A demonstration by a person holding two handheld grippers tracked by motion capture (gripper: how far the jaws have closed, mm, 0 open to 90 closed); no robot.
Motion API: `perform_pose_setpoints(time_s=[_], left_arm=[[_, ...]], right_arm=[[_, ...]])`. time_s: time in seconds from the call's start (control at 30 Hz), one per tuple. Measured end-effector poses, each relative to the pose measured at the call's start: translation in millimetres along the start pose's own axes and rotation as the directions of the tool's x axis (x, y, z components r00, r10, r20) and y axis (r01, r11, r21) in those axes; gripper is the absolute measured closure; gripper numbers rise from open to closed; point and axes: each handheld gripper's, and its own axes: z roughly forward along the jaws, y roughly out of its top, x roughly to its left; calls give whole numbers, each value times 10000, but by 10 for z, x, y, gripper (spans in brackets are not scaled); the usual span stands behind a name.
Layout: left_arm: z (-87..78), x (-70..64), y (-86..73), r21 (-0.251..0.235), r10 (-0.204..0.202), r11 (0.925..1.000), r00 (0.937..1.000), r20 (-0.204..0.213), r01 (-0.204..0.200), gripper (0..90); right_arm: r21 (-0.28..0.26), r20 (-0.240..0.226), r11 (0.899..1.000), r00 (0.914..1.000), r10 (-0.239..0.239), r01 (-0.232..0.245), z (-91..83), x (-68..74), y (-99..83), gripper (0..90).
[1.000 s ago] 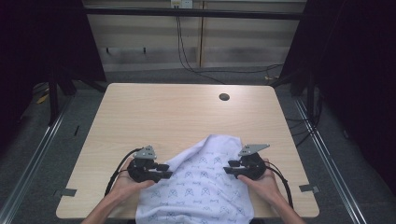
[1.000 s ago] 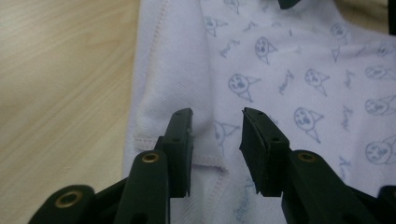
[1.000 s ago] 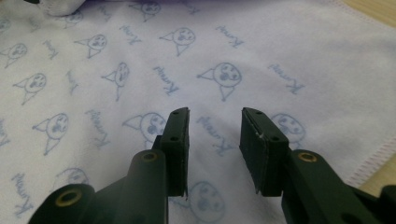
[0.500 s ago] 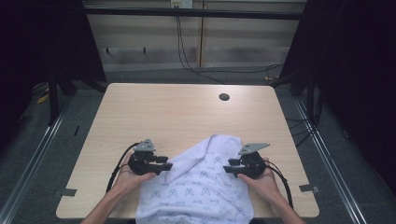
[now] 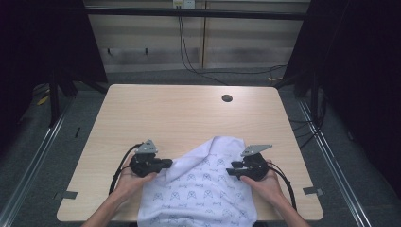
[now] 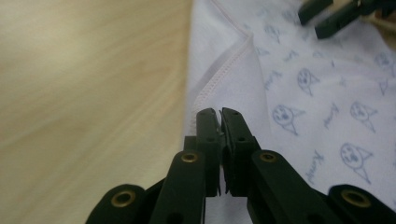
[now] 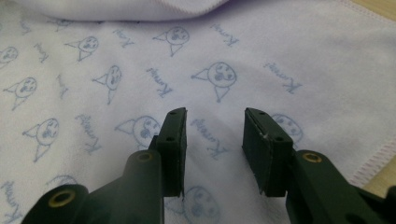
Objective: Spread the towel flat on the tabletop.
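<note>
A white cloth (image 5: 203, 189) printed with small blue faces lies rumpled at the table's near edge and hangs over it. My left gripper (image 5: 169, 164) is at the cloth's left edge. In the left gripper view its jaws are pressed together at the stitched hem (image 6: 219, 77), with a sliver of white between the tips of the left gripper (image 6: 219, 112). My right gripper (image 5: 230, 170) rests over the cloth's right side. In the right gripper view the right gripper (image 7: 214, 128) stands open just above the printed cloth (image 7: 140, 60), with nothing between its jaws.
The light wooden table (image 5: 179, 118) has bare surface beyond the cloth, with a dark round hole (image 5: 227, 98) near its far right corner. Cables (image 5: 122, 163) trail from both grippers. Metal rails (image 5: 38, 156) run along the floor on both sides.
My left gripper has shifted slightly left and away from me, drawing the cloth's left edge with it. The right gripper has stayed nearly still.
</note>
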Motion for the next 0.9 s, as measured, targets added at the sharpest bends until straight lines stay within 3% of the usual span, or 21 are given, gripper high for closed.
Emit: perform_pose_setpoints(time_s=[0.13, 0.17, 0.2, 0.23, 0.33, 0.4, 0.47, 0.53, 0.6, 0.63, 0.7, 0.8, 0.83, 0.9], left_arm=[[-176, 277, 82, -602, -370, 9976, 9970, -678, 330, 869], [-225, 393, 93, -1087, -762, 9919, 9918, -1021, 651, 869], [-252, 496, 78, -1556, -1325, 9812, 9848, -1121, 1143, 869], [-259, 587, 52, -1697, -1643, 9752, 9787, -1232, 1423, 869], [-182, 720, -20, -1445, -2131, 9712, 9620, -1705, 1895, 841], [-170, 744, -27, -1377, -2239, 9708, 9480, -2264, 1964, 710], [-230, 740, -18, -1648, -2329, 9659, 9482, -2159, 1997, 686], [-297, 684, -2, -1690, -2166, 9680, 9580, -1879, 1857, 679], [-285, 599, -17, -1098, -1654, 9825, 9756, -1444, 1504, 698], [-250, 543, -46, -774, -1381, 9887, 9806, -1390, 1283, 708], [-168, 458, -136, -312, -1079, 9940, 9890, -1008, 1053, 714], [-73, 396, -230, 408, -673, 9965, 9896, -1275, 730, 714], [-42, 405, -246, 692, -547, 9954, 9870, -1513, 658, 710], [-20, 486, -249, 371, -599, 9970, 9823, -1778, 675, 717]], right_arm=[[-117, 70, 9999, 9999, 88, -87, -17, -19, 1, 601], [-135, 67, 9998, 9999, 124, -123, -21, -23, 3, 601], [-141, 71, 9998, 9999, 146, -145, -23, -28, 7, 601], [-190, 63, 9997, 9999, 124, -123, -24, -29, 11, 603], [-274, 22, 9996, 10000, 82, -81, -19, -23, 29, 602], [-215, -6, 9998, 10000, 49, -50, -10, -31, 28, 602], [-186, 58, 9998, 9999, 95, -94, -17, -40, 28, 602], [-314, 191, 9995, 9998, 42, -36, -45, -73, 48, 605], [-437, 240, 9989, 9996, 162, -152, -72, -128, 75, 606], [-502, 364, 9986, 9991, 195, -177, -69, -161, 88, 606], [-403, 344, 9989, 9991, 261, -247, -28, -225, 109, 616], [-11, 579, 10000, 9983, 91, -90, 65, -253, 120, 634], [39, 666, 10000, 9978, -1, -2, 99, -269, 119, 653], [-50, 727, 9998, 9972, 173, -170, 130, -323, 152, 644]])
